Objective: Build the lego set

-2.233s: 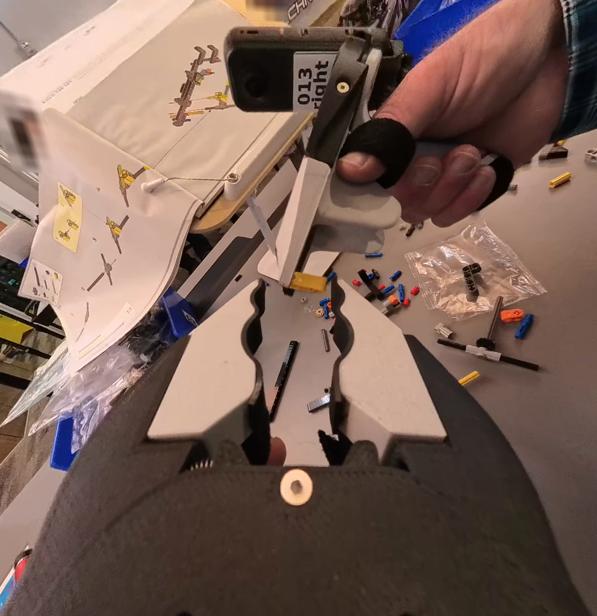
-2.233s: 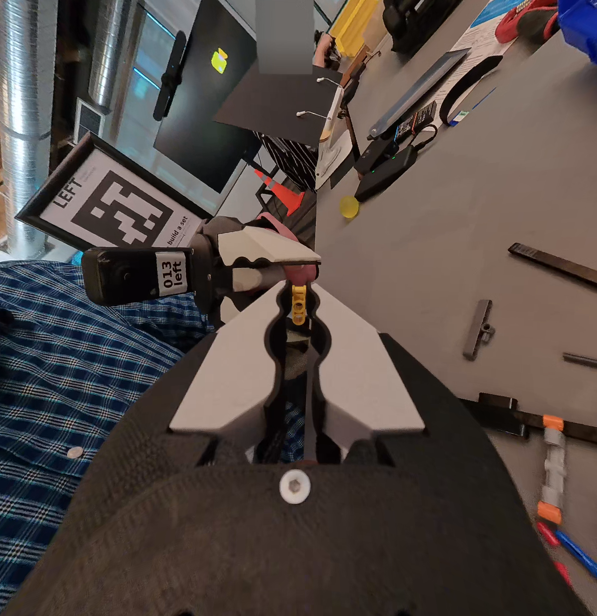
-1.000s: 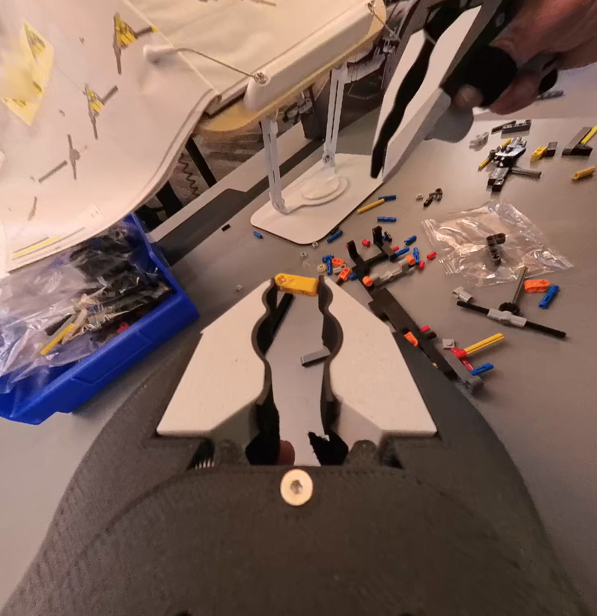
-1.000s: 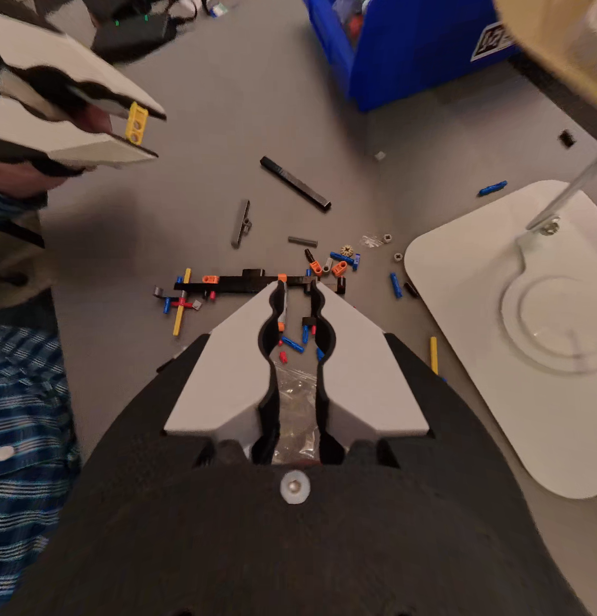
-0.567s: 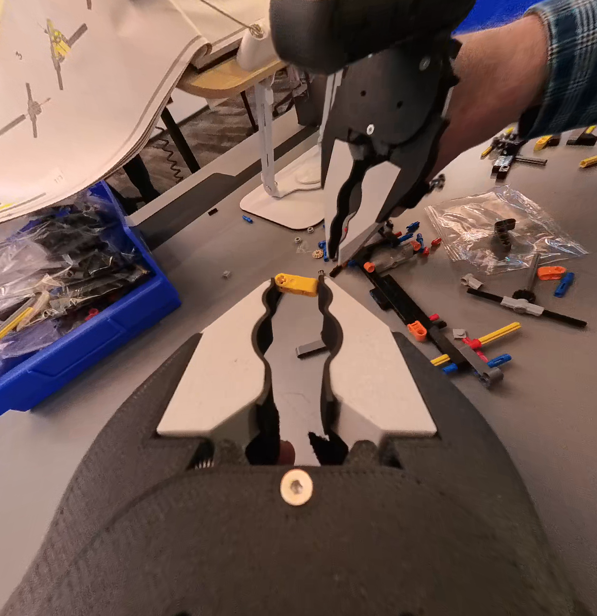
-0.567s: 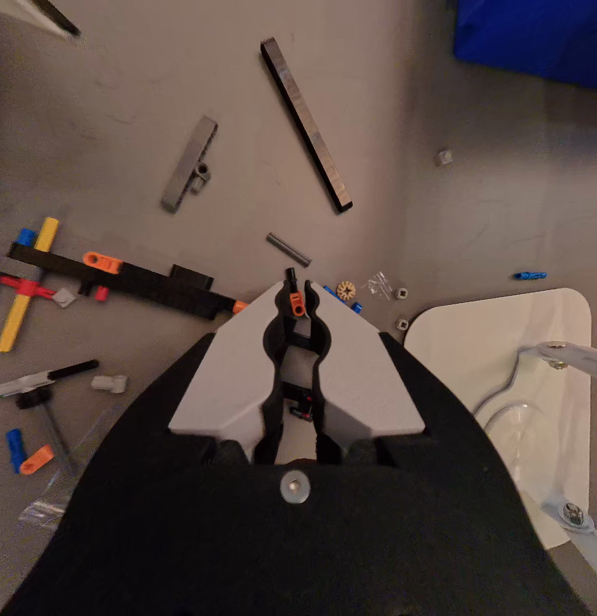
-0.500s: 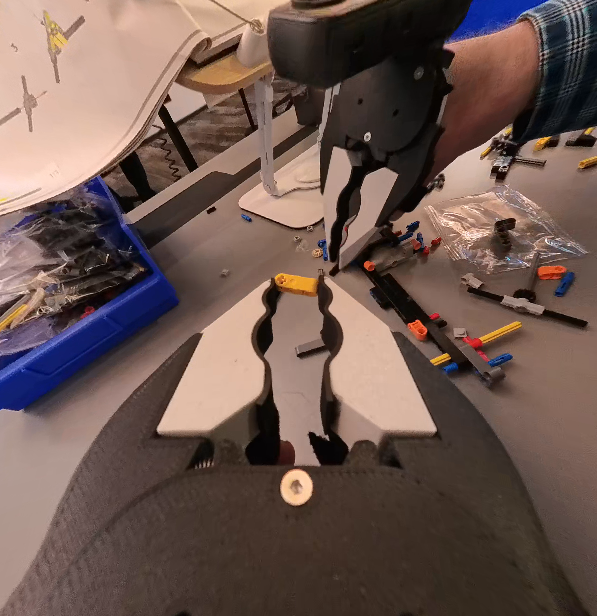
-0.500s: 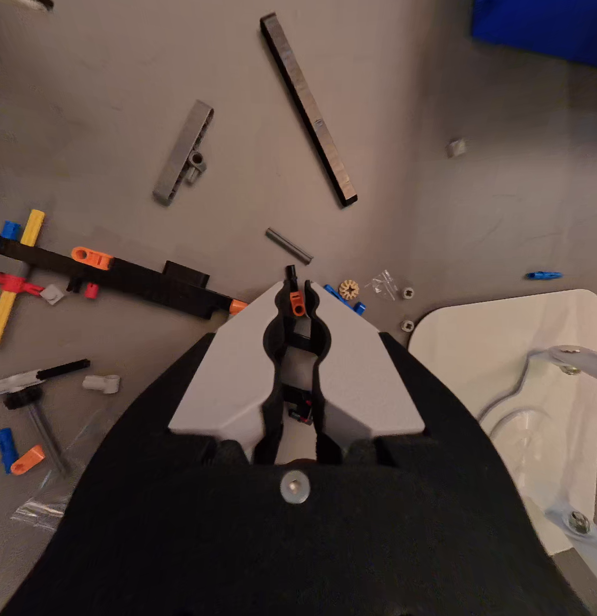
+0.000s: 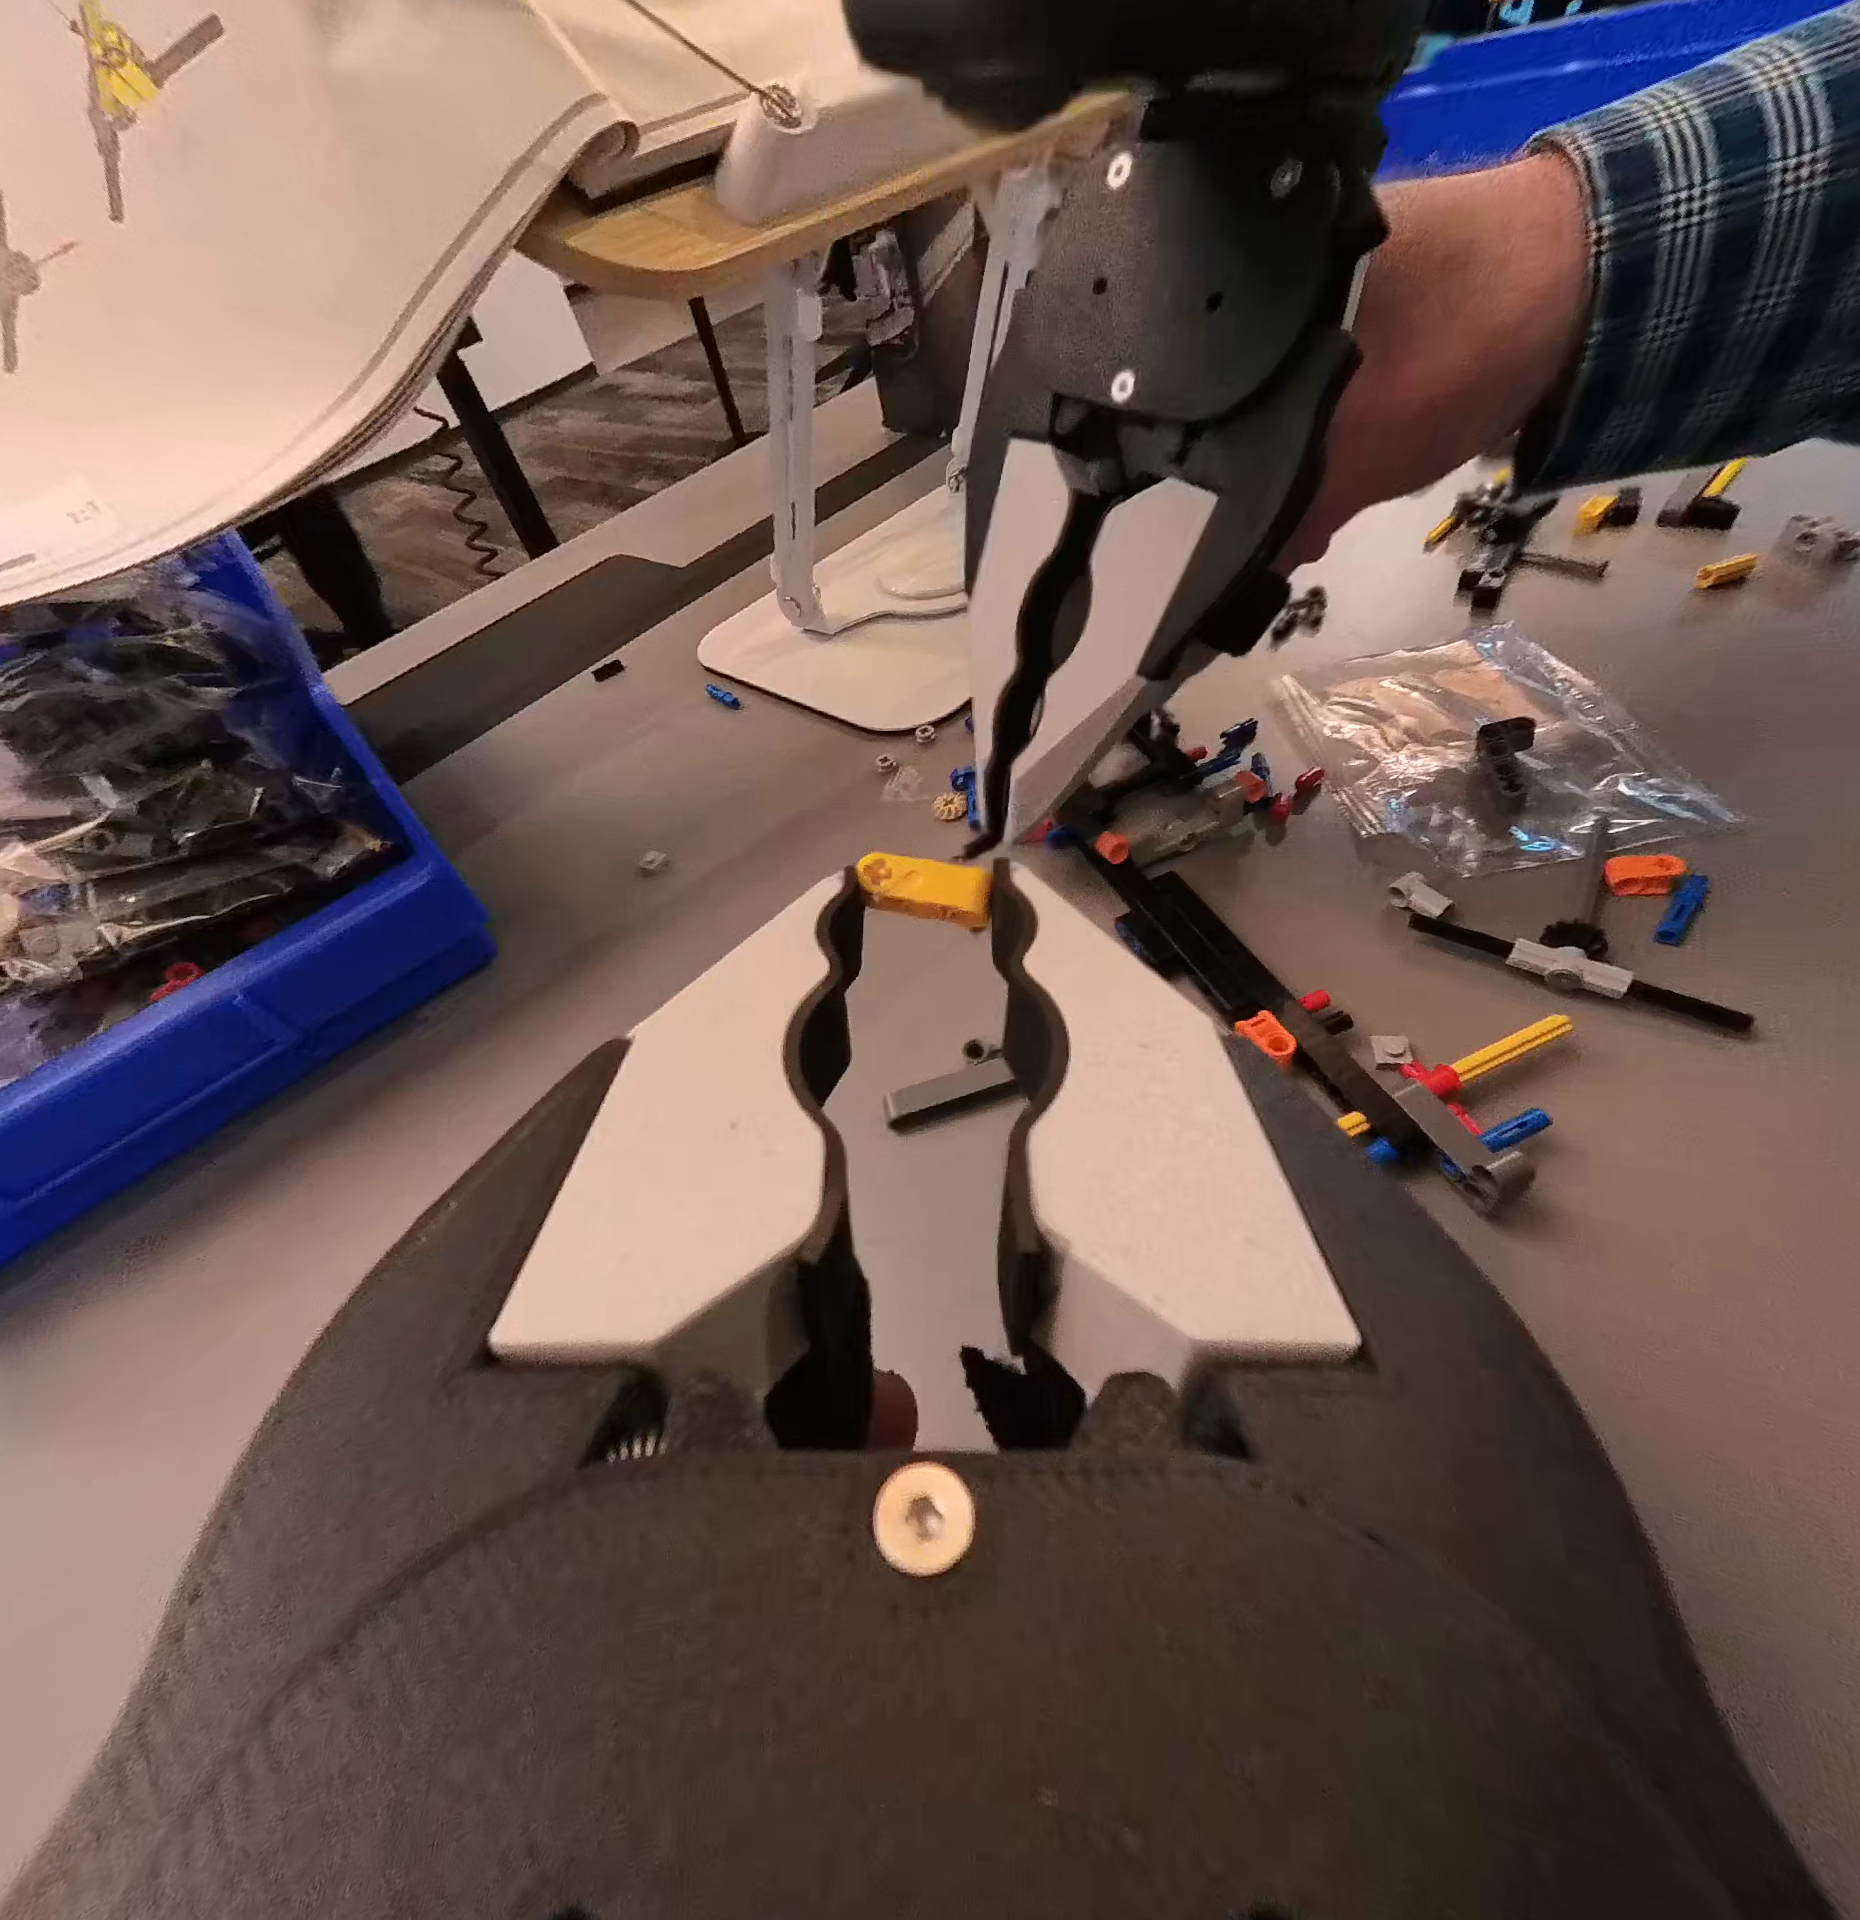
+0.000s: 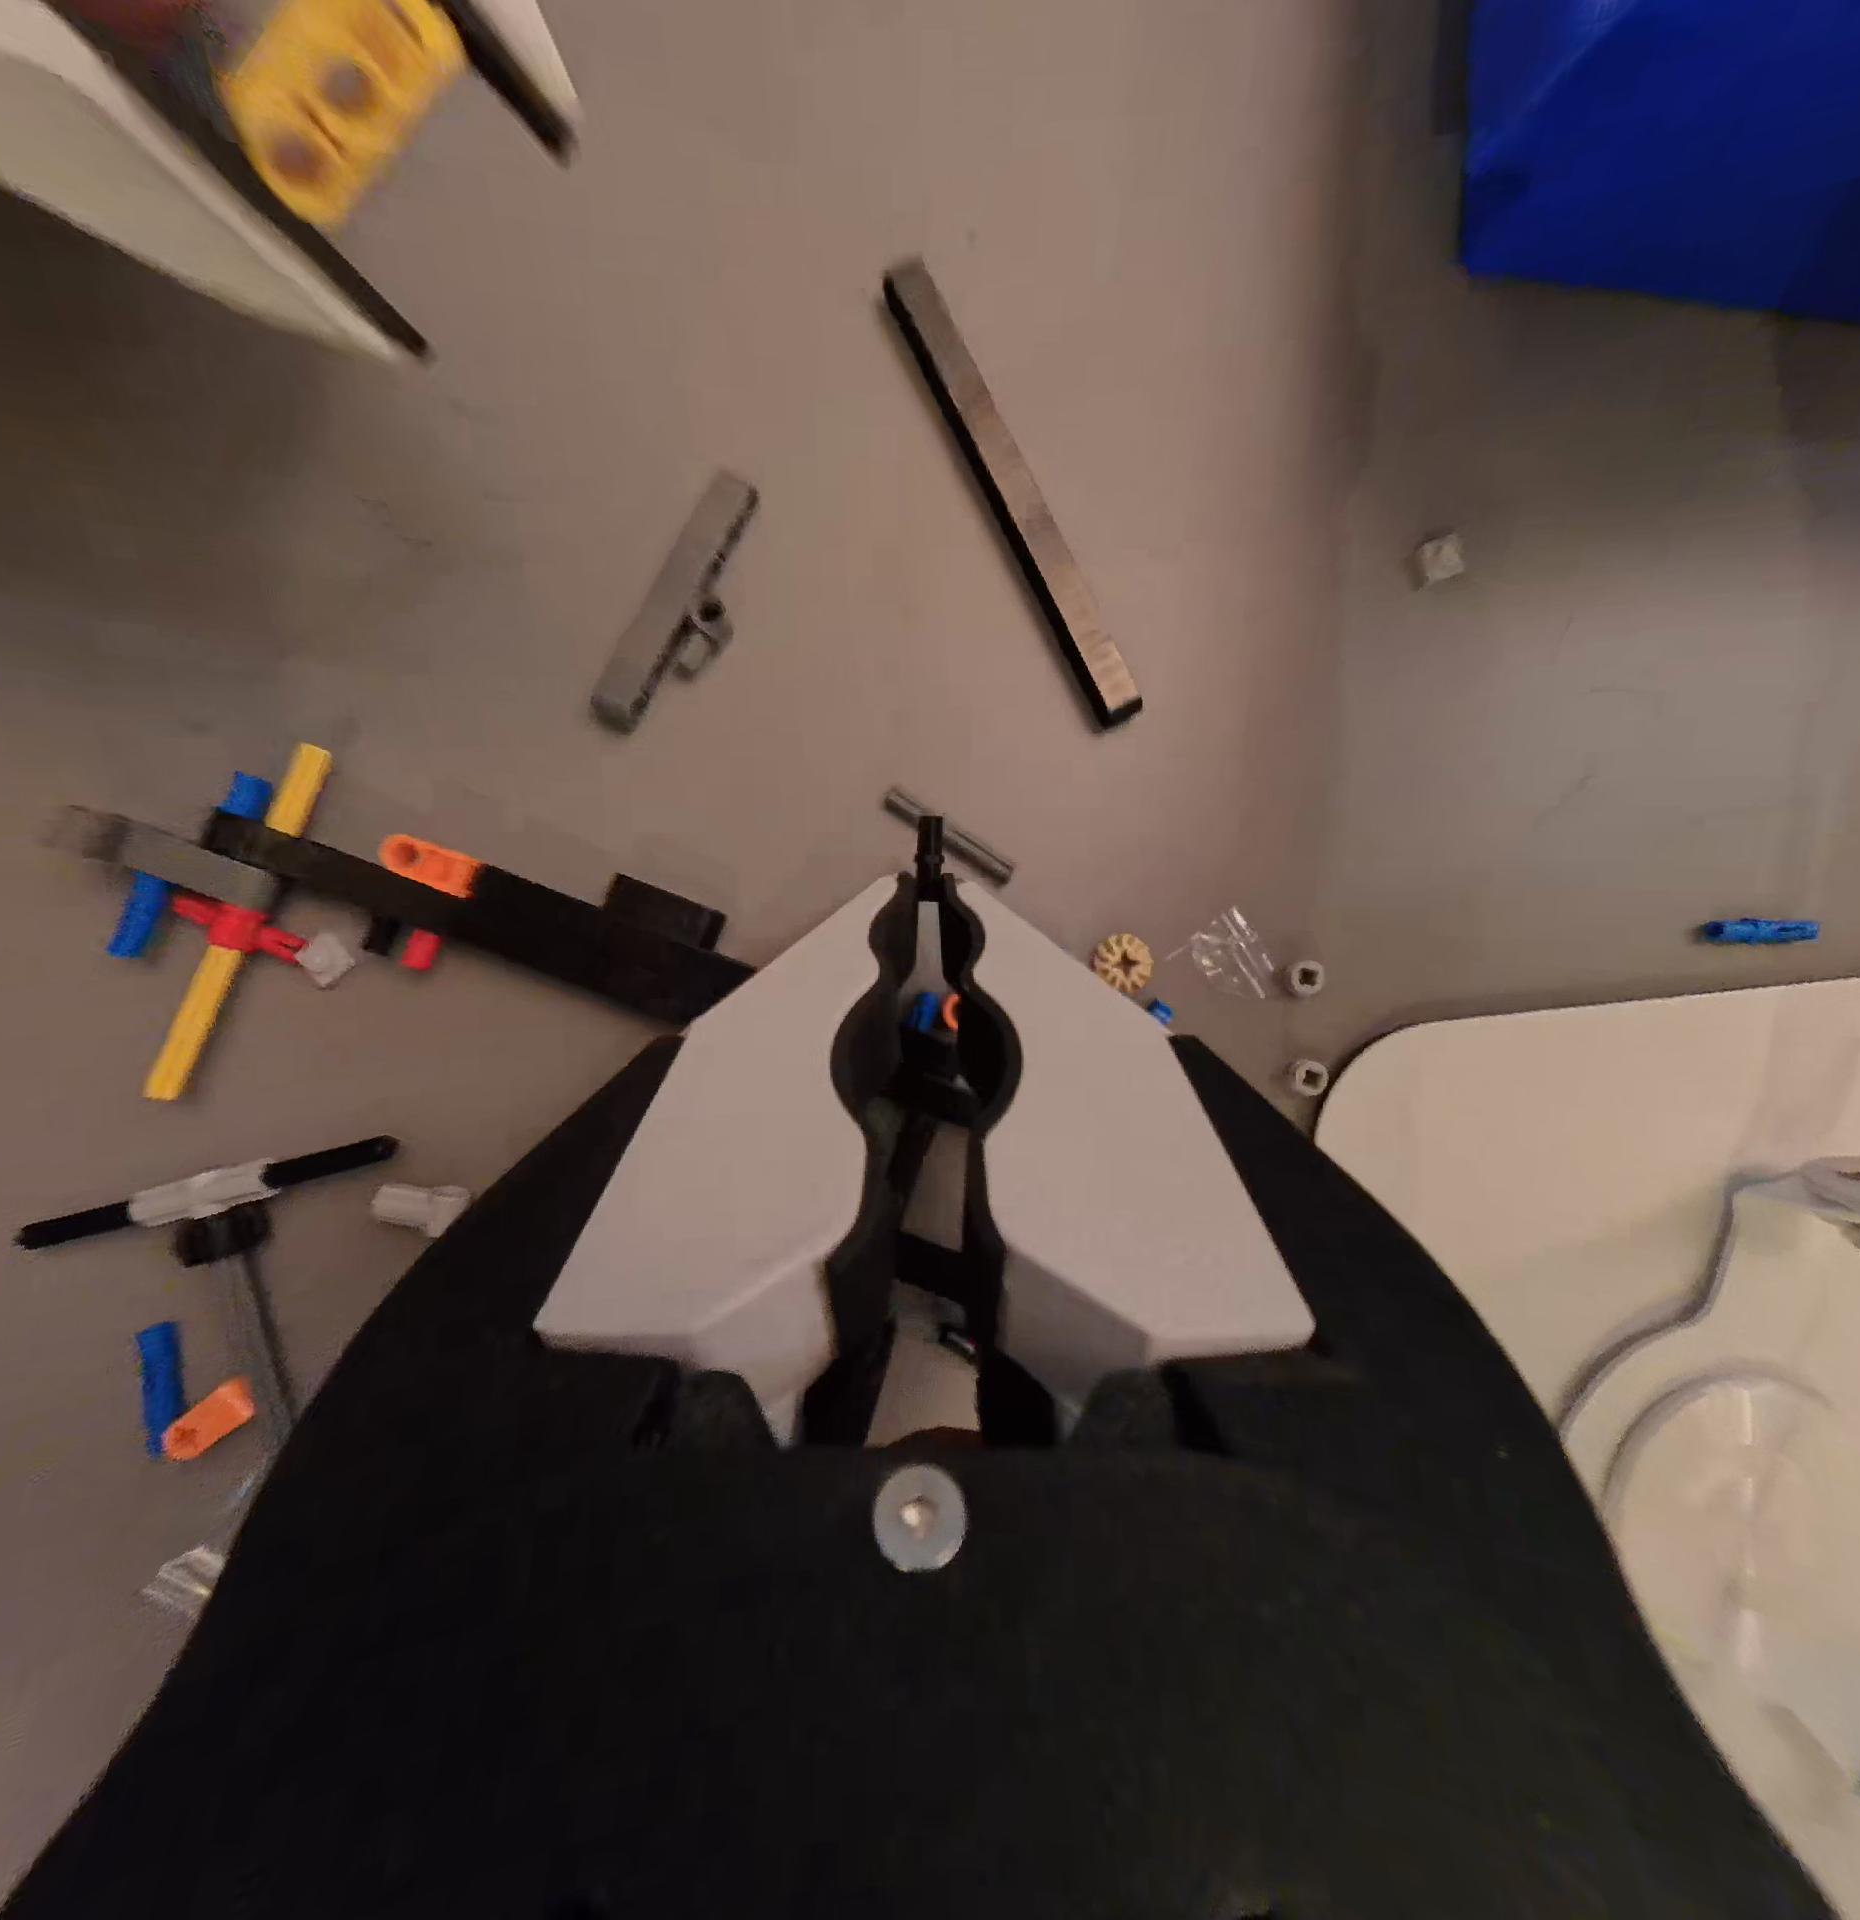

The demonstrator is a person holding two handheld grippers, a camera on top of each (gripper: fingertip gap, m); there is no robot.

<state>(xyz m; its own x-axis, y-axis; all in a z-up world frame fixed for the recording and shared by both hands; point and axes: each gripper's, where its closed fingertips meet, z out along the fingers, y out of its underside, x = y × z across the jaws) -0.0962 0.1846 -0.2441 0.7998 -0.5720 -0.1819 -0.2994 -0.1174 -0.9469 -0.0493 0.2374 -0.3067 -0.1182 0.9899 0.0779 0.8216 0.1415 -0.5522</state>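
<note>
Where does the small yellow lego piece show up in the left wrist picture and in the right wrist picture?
Left wrist view: the yellow piece sits centre frame, clamped crosswise at the left tool's tips.
Right wrist view: it is top left, blurred.
Shared landmark: the short grey beam on the table.

Left gripper (image 9: 926, 883) clamped on a yellow lego connector (image 9: 926, 888), held crosswise at the tips. Right gripper (image 9: 993, 831) comes down from above, tips nearly closed, pinching a thin black pin just beside the connector's right end; contact unclear. Seen through the gap between the jaws: a short grey beam (image 9: 947, 1096) flat on the grey table (image 9: 1632, 1351). Right of the jaws: a long black beam assembly (image 9: 1310, 1039) with orange, red, blue and yellow bits, and beyond it a clear plastic bag (image 9: 1477, 748). Left of the jaws: a blue bin (image 9: 230, 1029) of bagged parts. Ahead, above the tips: a white stand base (image 9: 853, 665) and an open instruction booklet (image 9: 230, 260).
</note>
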